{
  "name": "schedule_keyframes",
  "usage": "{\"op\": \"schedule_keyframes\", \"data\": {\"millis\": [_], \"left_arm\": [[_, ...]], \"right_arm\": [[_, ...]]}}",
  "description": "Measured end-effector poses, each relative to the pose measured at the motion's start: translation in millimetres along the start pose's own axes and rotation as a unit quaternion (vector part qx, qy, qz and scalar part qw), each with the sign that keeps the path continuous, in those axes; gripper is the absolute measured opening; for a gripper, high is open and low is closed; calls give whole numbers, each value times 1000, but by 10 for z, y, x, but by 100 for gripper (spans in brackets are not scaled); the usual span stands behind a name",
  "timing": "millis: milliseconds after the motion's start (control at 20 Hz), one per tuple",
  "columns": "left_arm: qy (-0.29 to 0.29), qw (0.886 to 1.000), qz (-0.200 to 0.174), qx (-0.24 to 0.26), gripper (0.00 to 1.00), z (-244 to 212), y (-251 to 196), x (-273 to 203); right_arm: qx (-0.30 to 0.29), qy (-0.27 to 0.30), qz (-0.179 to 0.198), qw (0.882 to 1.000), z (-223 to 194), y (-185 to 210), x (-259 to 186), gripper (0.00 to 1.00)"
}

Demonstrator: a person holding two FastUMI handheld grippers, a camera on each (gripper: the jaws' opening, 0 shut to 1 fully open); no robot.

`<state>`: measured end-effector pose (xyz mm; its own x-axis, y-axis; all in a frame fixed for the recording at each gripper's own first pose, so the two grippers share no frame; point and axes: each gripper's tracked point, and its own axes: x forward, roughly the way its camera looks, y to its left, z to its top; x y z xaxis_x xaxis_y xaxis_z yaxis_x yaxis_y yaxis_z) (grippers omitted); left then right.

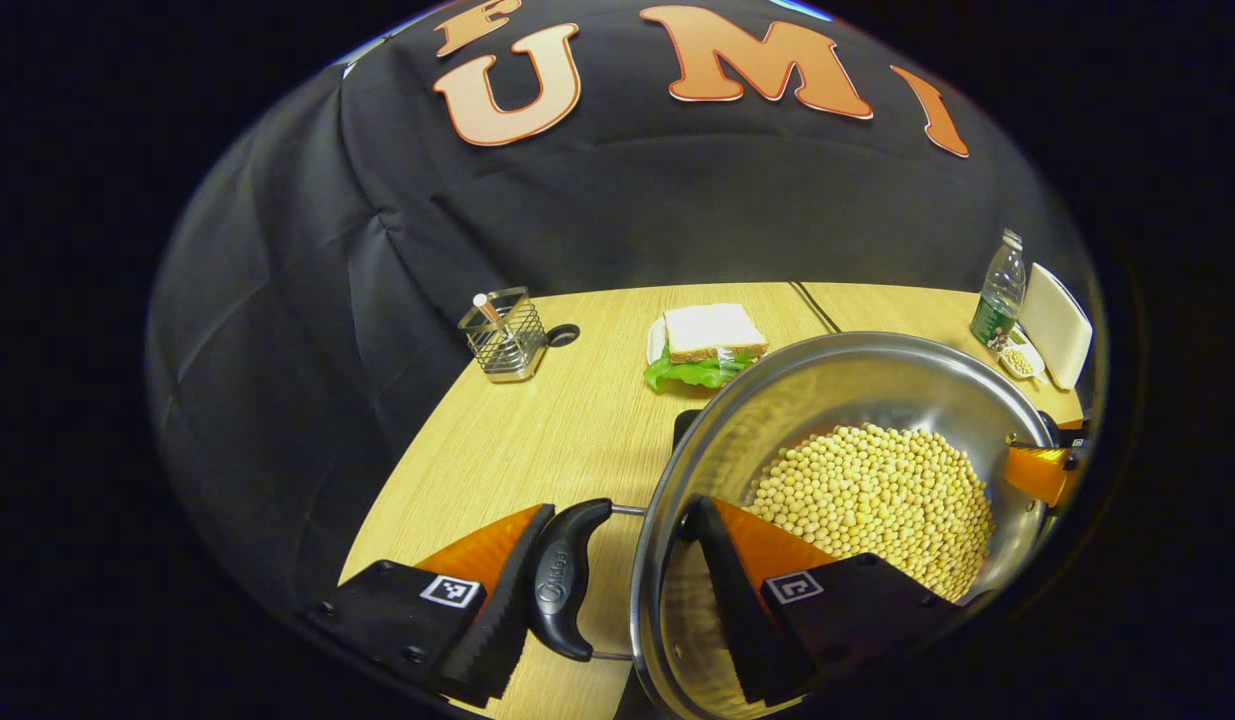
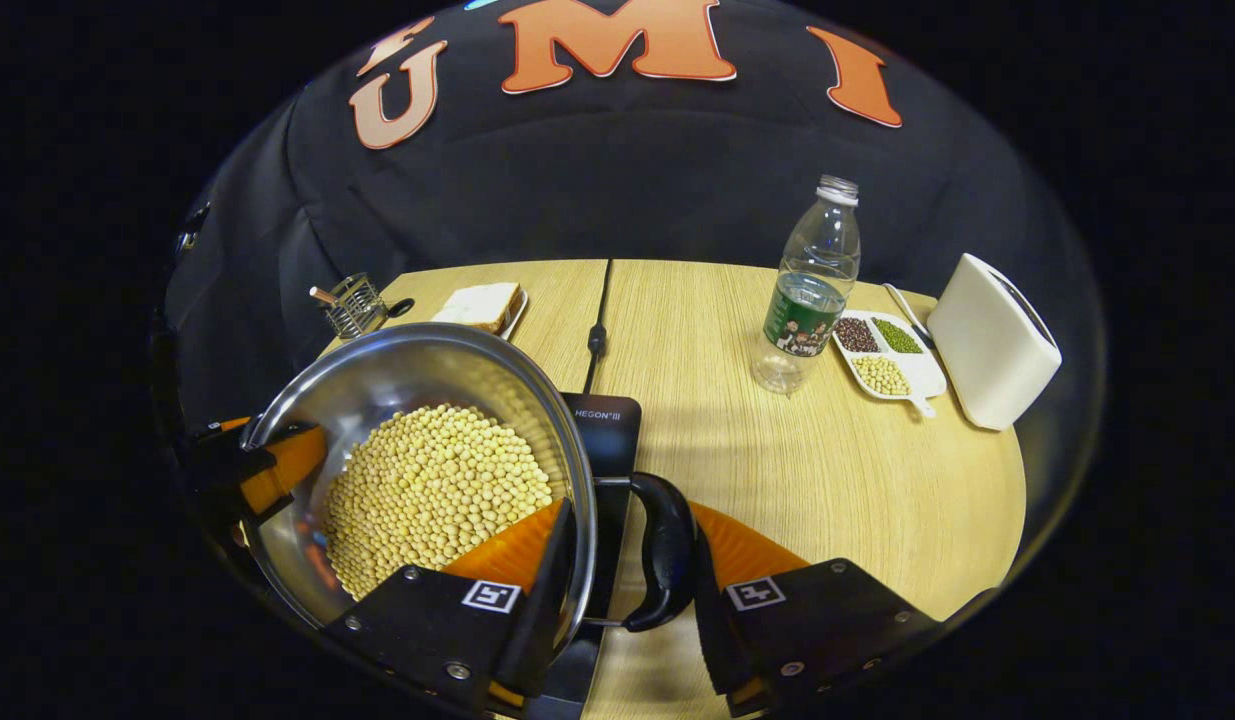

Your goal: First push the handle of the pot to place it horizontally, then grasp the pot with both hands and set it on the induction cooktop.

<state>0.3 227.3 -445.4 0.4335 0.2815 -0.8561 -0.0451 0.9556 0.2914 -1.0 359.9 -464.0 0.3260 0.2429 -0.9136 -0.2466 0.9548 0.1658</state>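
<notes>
Worktop point(image 2: 827, 480): carries everything, largest thing here.
Cooktop point(image 2: 607, 430): one, dark slab under the pot, so the goal spot looks reached or nearly.
Pot point(image 2: 397, 370): one, full of beans, gripped on opposite sides to stay level; lifted or resting, I can't tell.
Handles: two, left point(image 1: 567, 580) and right point(image 2: 667, 550).
Left gripper point(image 1: 617, 600): fingers straddle rim and handle, apparently clamping.
Right gripper point(image 2: 627, 590): same, mirrored.
Also: one toaster point(image 2: 992, 340), one bottle point(image 2: 812, 280), one sandwich point(image 1: 707, 345).

A staged kitchen booth is indicated: behind the wooden table point(image 2: 777, 470), black cloth is hung; a toaster point(image 2: 992, 340) is set on it.
</notes>
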Motion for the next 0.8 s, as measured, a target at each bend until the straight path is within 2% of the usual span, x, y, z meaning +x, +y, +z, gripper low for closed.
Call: {"op": "schedule_keyframes", "data": {"millis": [50, 100, 250, 300, 450, 700, 800], "left_arm": [[2, 1000, -5, -5, 88, -17, 15, 4], [1, 1000, -8, -9, 89, -11, 25, 12], [-2, 1000, -13, -10, 85, -34, 10, 20], [-3, 1000, -14, -11, 89, -37, 3, 36], [-7, 1000, -14, -8, 88, -50, -3, 40], [-15, 1000, -5, 8, 99, -66, -21, 43], [-18, 1000, -9, 15, 95, -66, 4, 8]], "right_arm": [[-3, -4, -4, 1000, 21, 14, -10, 55], [-7, -5, -6, 1000, 25, 23, -10, 60], [-7, -2, -10, 1000, 18, 22, -18, 60], [-8, -2, -10, 1000, 7, 17, -27, 61], [-6, -4, -12, 1000, 8, 16, -30, 62], [-13, -5, -14, 1000, -12, 60, -39, 68], [-10, -12, -4, 1000, -22, 57, -65, 72]]}}
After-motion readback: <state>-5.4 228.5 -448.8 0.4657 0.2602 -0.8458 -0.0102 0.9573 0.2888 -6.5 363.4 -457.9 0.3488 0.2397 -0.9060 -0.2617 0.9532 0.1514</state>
